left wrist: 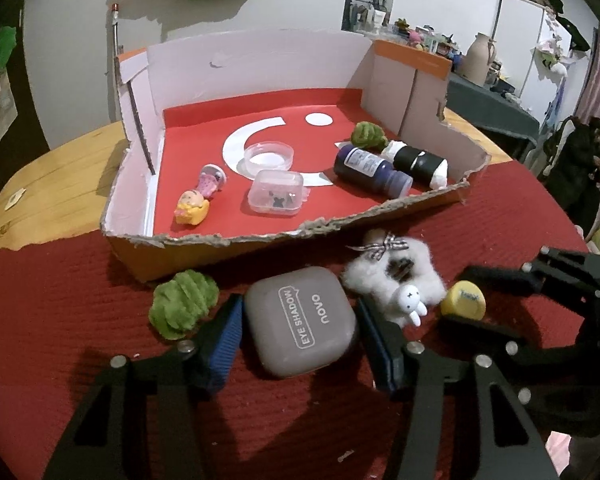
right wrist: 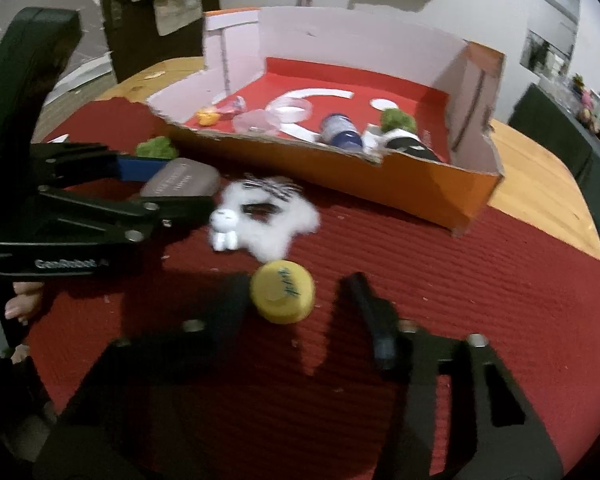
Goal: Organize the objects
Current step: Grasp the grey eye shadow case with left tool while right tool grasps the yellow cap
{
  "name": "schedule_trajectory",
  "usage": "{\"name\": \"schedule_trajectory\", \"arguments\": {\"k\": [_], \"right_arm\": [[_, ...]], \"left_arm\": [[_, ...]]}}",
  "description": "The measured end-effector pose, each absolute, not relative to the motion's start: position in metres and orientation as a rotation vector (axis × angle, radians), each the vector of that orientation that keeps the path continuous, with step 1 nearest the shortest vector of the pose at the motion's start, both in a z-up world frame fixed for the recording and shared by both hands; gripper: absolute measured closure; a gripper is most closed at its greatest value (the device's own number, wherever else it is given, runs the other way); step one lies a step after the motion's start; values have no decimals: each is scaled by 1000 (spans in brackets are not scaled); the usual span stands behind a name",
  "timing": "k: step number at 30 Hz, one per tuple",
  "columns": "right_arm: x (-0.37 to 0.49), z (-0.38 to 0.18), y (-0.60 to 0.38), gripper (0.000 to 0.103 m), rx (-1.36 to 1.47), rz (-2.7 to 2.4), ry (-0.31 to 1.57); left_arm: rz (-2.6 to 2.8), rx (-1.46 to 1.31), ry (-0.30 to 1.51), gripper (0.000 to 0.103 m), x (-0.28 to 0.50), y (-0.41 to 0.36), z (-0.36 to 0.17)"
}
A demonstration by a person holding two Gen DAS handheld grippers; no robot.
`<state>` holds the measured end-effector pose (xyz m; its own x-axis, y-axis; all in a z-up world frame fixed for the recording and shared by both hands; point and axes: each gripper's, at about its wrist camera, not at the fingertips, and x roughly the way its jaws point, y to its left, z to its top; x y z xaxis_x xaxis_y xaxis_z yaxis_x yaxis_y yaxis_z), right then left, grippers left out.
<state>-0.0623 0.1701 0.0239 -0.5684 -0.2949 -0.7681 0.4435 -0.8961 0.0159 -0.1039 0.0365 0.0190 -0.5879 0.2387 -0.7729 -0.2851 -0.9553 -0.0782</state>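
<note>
A grey eye-shadow case (left wrist: 302, 322) lies on the red mat between the blue pads of my open left gripper (left wrist: 300, 344); a gap shows on the right side. A green fuzzy ball (left wrist: 182, 304) lies left of it, a white fluffy hair clip with a bunny (left wrist: 396, 280) to its right. A yellow cap (right wrist: 282, 292) lies between the fingers of my open right gripper (right wrist: 300, 296), untouched; it also shows in the left wrist view (left wrist: 462, 300). The orange cardboard box (left wrist: 204, 252) holds small toys, clear tubs, a blue bottle (left wrist: 372, 170) and a black-and-white tube (left wrist: 418, 162).
The box has torn low front walls and tall white back walls (left wrist: 260, 64). Bare wooden table (left wrist: 60, 168) shows left and right of the red mat. A second green ball (left wrist: 368, 136) lies in the box. My left gripper shows in the right wrist view (right wrist: 172, 196).
</note>
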Motion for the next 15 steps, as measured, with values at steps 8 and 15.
{"name": "schedule_trajectory", "arguments": {"k": [8, 15], "right_arm": [[-54, 35, 173, 74, 1112, -2477, 224], [-46, 49, 171, 74, 1073, -2491, 219]], "left_arm": [[2540, -1201, 36, 45, -89, 32, 30], [2563, -1133, 50, 45, -72, 29, 47]]}}
